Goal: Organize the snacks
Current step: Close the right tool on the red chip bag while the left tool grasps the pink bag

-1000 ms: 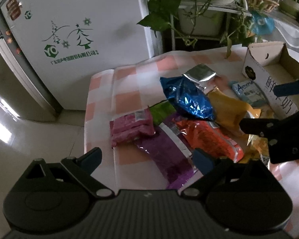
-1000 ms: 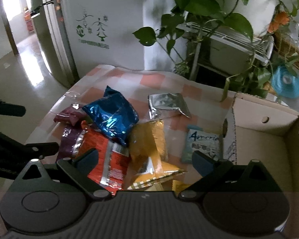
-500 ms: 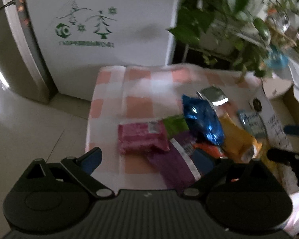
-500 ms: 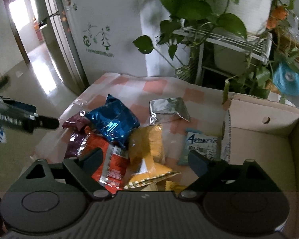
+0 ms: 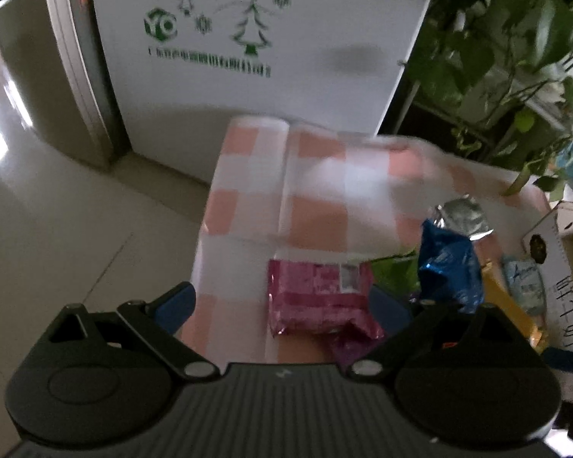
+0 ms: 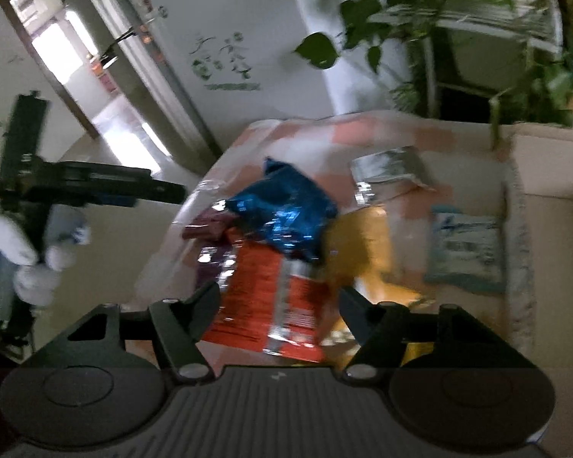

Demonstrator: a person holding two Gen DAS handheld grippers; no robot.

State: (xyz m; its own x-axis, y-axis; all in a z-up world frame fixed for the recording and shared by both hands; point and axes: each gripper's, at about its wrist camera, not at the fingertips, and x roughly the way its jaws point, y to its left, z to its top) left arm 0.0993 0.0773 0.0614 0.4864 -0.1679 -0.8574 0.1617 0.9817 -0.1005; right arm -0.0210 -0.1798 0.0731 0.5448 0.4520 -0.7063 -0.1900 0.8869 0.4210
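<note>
Two grippers are over the snack pile on the pink-and-white checked tablecloth [image 5: 309, 210], and the step in hand looks like the first pick: nothing is lifted yet and the cardboard box [image 6: 546, 175] at the right edge of the table holds no snack that can be seen. The right gripper [image 6: 279, 297] points steeply down at the orange-red snack bag [image 6: 271, 297], which lies between its fingers; its jaws have just been closing and now stand part-way in, though the pads do not appear to press the bag yet. The blue foil bag [image 6: 286, 213] lies partly on top of that orange-red bag, with a yellow bag [image 6: 363, 244] beside it, a silver pouch [image 6: 389, 168] farther back and a pale blue packet [image 6: 466, 248] just beside the box wall. To my eye the next move calls for closing fully on the orange-red bag's near edge, sliding it out from under the blue one, then carrying it across into the box.

The left gripper [image 5: 282, 305] hangs at the table's near corner, tilted down, jaws wide apart and empty, with the pink packet [image 5: 317, 297] lying between its fingers on the cloth. From the right wrist view it shows as a dark bar out to the left, with a white-gloved hand [image 6: 26, 263] below it
</note>
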